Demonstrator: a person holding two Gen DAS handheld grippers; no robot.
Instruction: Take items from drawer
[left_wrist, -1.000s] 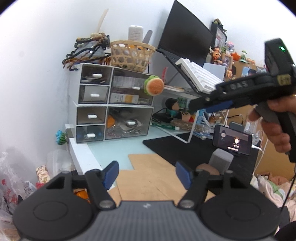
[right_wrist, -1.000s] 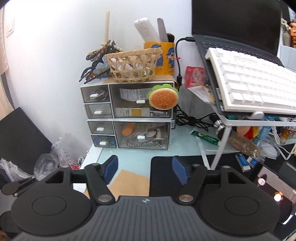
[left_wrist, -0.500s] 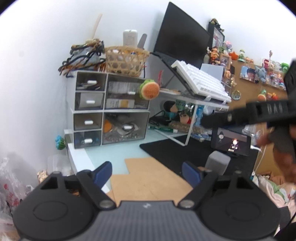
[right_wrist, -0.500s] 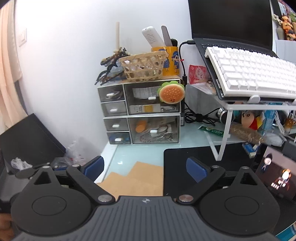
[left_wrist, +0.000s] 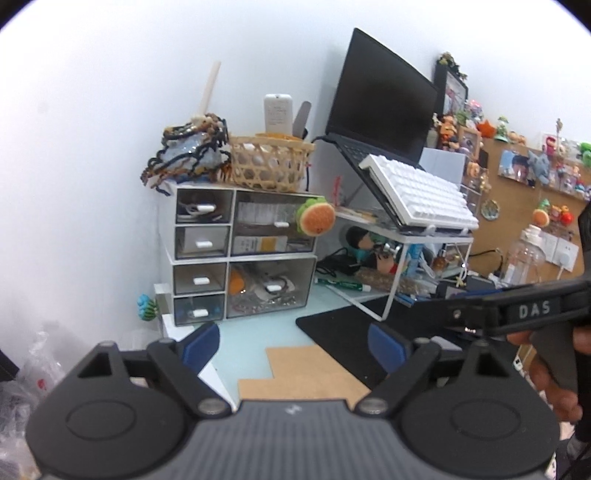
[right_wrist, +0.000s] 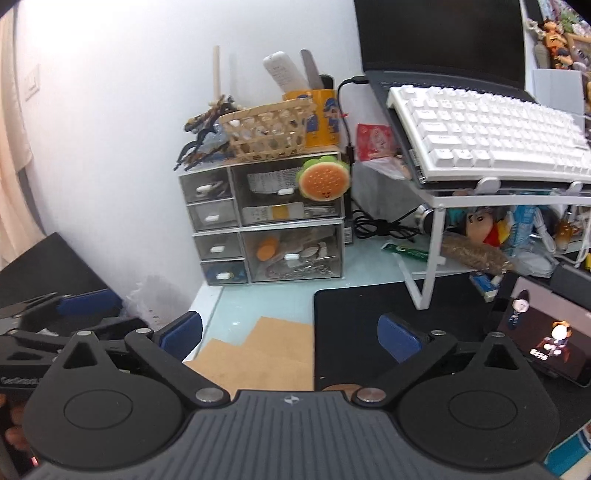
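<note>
A clear desktop drawer unit (left_wrist: 240, 254) stands against the wall, also in the right wrist view (right_wrist: 266, 218). All its drawers are shut. The lower right drawer (right_wrist: 293, 253) holds an orange item and metal bits. A plush burger (right_wrist: 324, 178) hangs on the upper right drawer. My left gripper (left_wrist: 295, 345) is open and empty, well short of the unit. My right gripper (right_wrist: 290, 334) is open and empty, also back from the unit, and its body shows at the right of the left wrist view (left_wrist: 517, 314).
A woven basket (right_wrist: 266, 129) and a pile of hair clips (left_wrist: 188, 151) sit on top of the unit. A white keyboard (right_wrist: 487, 129) on a laptop stand is to the right. A black mat (right_wrist: 369, 314), cork pieces (right_wrist: 269, 354) and a phone (right_wrist: 546, 332) lie on the desk.
Both grippers have opened wider and pulled back a little from the drawer unit. The right gripper has dropped lower in the left wrist view.
</note>
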